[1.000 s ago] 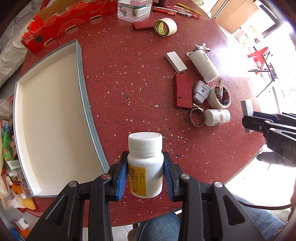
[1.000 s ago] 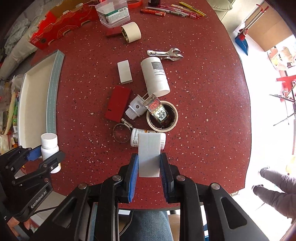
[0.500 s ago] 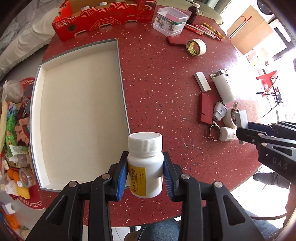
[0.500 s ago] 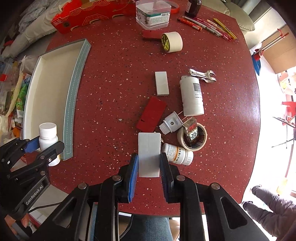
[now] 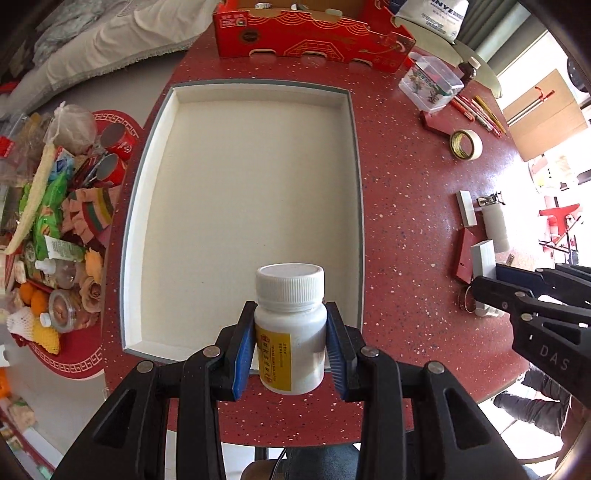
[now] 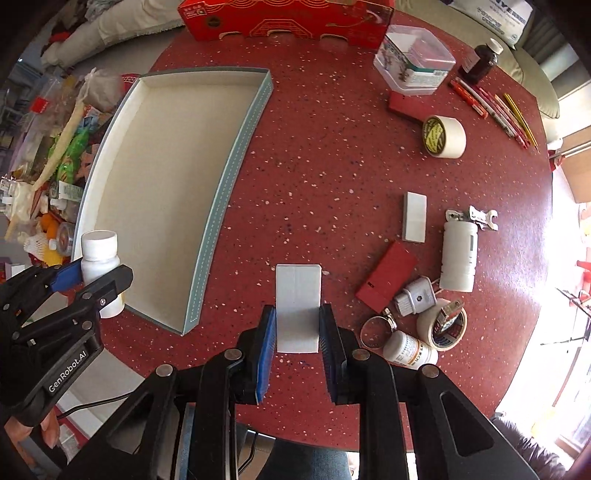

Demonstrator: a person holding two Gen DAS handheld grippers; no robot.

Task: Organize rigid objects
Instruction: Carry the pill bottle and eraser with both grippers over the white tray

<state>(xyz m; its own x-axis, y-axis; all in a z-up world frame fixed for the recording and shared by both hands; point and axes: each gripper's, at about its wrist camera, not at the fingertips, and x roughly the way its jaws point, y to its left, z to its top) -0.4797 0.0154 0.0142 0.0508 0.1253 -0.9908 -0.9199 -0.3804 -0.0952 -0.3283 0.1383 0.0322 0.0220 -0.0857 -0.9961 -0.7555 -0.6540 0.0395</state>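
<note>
1. Left gripper (image 5: 291,354) clamped on a white pill bottle (image 5: 290,328), blue pads pressed to both sides of its body, white ribbed cap up, yellow label facing the camera.
2. Bottle held above the near end of the shallow white tray (image 5: 354,177), over its pale inside floor close to the front wall.
3. Right gripper (image 6: 297,332) closed on a flat white block (image 6: 297,306), pinched by its long edges, held above bare red speckled table (image 6: 314,155) just right of the tray's blue-grey side wall.
4. From the left wrist view, right gripper in at the right edge with the block poking up from its tips.
5. Off to the right on the table, a loose cluster: second white block (image 6: 414,217), red flat box (image 6: 387,275), white cylinder (image 6: 458,254) lying down, wrench (image 6: 480,216) at its top end, tape roll (image 6: 442,326), small labelled bottle (image 6: 410,350) on its side, hose clamp (image 6: 376,330).
6. Further back: another tape roll (image 6: 445,136), clear plastic box (image 6: 413,64), pens (image 6: 495,107), red carton (image 6: 288,18).
</note>
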